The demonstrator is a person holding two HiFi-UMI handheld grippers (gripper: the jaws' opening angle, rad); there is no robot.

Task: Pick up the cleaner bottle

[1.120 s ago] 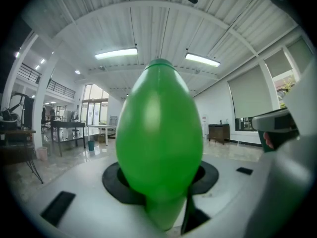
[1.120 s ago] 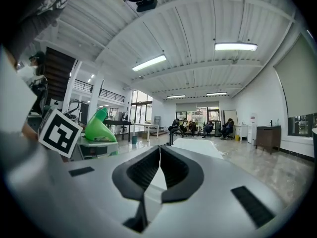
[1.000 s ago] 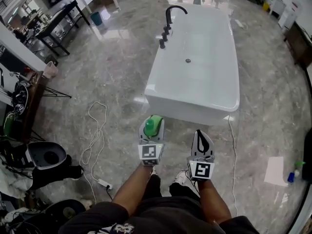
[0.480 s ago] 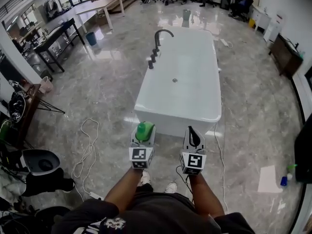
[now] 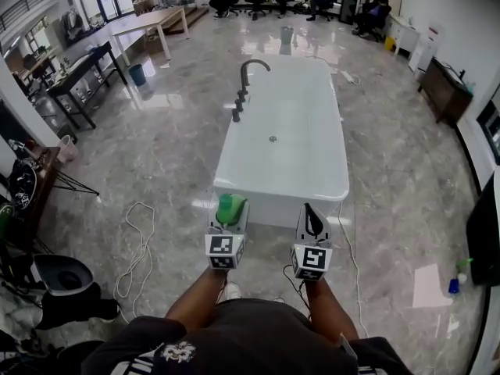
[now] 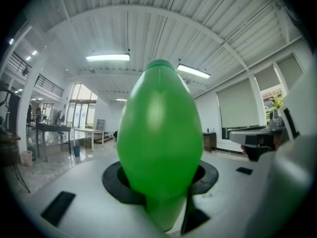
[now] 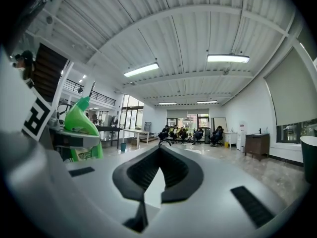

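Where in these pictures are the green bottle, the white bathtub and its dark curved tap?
green cleaner bottle (image 5: pixel 231 207): head view, on its rounded green body.
white bathtub (image 5: pixel 273 211): head view, on its near end wall.
dark curved tap (image 5: pixel 244 74): head view, on its upright stem.

Lower body of cleaner bottle (image 5: pixel 231 208) hidden inside left tongs (image 5: pixel 232 202); label print (image 7: pixel 85 153) too small.
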